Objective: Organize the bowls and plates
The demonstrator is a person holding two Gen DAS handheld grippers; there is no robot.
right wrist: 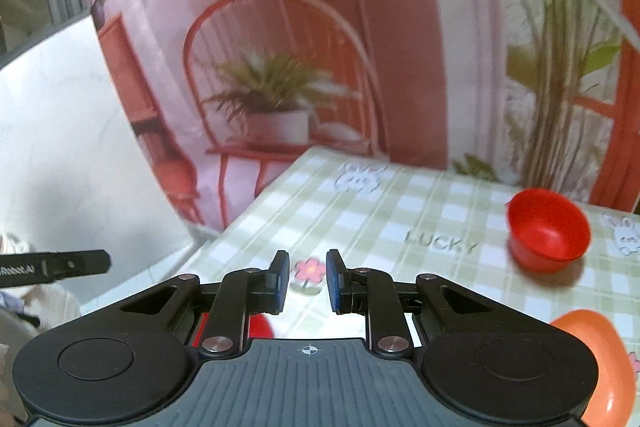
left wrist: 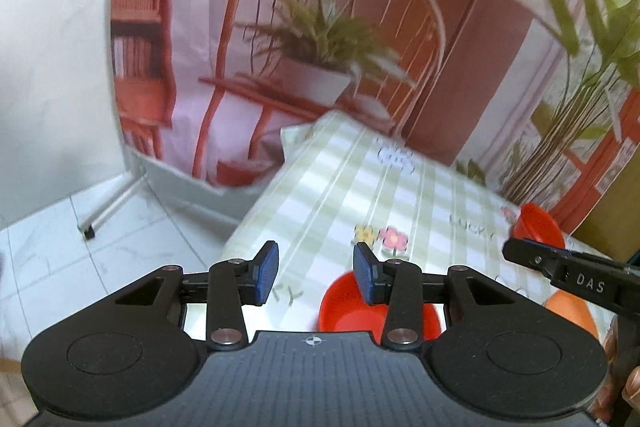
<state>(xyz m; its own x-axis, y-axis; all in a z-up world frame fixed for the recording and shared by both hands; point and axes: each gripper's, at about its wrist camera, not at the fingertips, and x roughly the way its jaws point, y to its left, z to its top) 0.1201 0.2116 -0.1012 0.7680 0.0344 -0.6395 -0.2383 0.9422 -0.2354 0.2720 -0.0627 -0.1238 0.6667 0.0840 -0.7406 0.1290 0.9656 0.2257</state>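
Observation:
A red bowl [left wrist: 348,311] sits on the checked tablecloth just below my left gripper [left wrist: 316,273], which is open and empty above it. A second red bowl [right wrist: 548,231] stands at the right of the table; it also shows in the left wrist view [left wrist: 538,225]. An orange plate [right wrist: 600,359] lies at the near right; its edge shows in the left wrist view [left wrist: 570,311]. My right gripper [right wrist: 307,281] is open and empty above the table, and its body [left wrist: 572,269] shows at the right of the left wrist view. A bit of red [right wrist: 260,327] shows under it.
The table [right wrist: 400,211] has a green checked cloth with flower and "LUCKY" prints. A printed backdrop [left wrist: 300,47] hangs behind it. The table's left edge drops to a white tiled floor [left wrist: 80,247] with a stand's wheeled foot [left wrist: 104,215].

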